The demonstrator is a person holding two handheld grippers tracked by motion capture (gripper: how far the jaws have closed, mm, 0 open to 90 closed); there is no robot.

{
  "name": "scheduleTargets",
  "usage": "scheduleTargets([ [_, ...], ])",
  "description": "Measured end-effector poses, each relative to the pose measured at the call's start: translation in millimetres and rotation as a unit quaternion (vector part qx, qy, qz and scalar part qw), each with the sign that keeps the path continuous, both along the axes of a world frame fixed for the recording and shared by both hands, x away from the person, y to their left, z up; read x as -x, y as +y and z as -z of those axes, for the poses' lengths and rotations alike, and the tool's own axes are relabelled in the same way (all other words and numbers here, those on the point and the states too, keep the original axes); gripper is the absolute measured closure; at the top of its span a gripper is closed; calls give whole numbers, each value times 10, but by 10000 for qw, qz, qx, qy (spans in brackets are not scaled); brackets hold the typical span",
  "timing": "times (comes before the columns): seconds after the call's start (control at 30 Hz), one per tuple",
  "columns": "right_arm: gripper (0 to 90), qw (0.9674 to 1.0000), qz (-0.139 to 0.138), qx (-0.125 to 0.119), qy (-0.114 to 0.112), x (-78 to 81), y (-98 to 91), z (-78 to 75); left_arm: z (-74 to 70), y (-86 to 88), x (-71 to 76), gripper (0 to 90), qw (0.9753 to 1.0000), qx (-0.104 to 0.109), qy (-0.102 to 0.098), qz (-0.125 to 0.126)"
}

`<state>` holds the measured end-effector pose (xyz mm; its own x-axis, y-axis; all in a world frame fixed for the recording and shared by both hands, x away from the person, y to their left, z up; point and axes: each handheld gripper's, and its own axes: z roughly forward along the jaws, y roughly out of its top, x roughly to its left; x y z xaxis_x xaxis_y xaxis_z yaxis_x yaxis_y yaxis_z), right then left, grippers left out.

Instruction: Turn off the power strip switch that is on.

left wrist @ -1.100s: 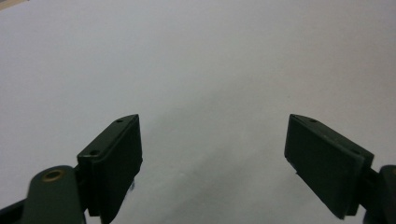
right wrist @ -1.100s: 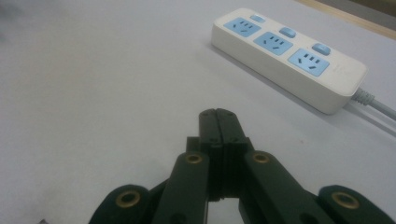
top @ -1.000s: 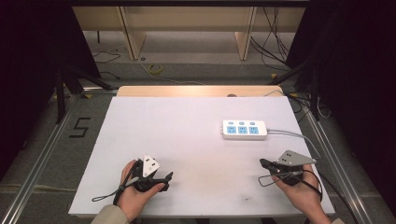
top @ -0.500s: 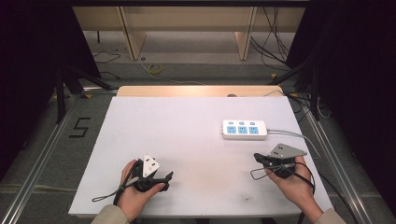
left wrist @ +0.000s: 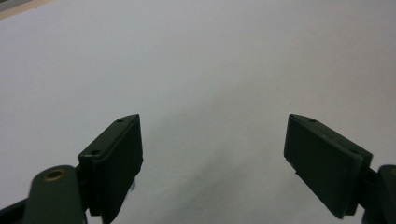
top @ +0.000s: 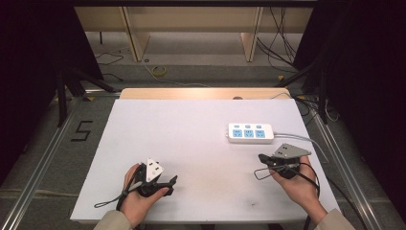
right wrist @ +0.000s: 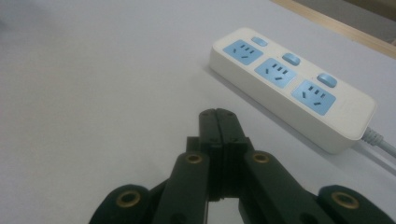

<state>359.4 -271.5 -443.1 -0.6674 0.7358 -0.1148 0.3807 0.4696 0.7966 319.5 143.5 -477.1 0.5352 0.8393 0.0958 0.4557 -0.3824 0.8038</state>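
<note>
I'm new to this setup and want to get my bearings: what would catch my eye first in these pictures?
The white power strip with three blue sockets stands out, lying on the right half of the white table with its grey cable running off to the right. Just in front of it, the right tongs are shut with nothing between them. At the near left, the left tongs stand wide open over bare tabletop.

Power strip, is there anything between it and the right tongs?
Nothing visible. Bare white table lies between the shut right tongs and the power strip, which sits just beyond and to the side of their tips.
</note>
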Motion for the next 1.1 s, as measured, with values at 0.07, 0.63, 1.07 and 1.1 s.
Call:
scheduleTargets([
  [0.07,900,10000,0,0,-14,-19,8,-5,0,-1,0,194,10000,-2,-2,0],
  [0.63,900,9999,83,50,139,-211,84,-2,-19,-9,3,196,10000,-19,-48,-5],
  [1.07,900,9995,206,63,251,-357,93,3,-12,-5,-5,197,10000,-40,-50,21],
  [1.1,900,9994,217,63,262,-366,93,5,-14,-6,-5,197,10000,-42,-59,22],
])
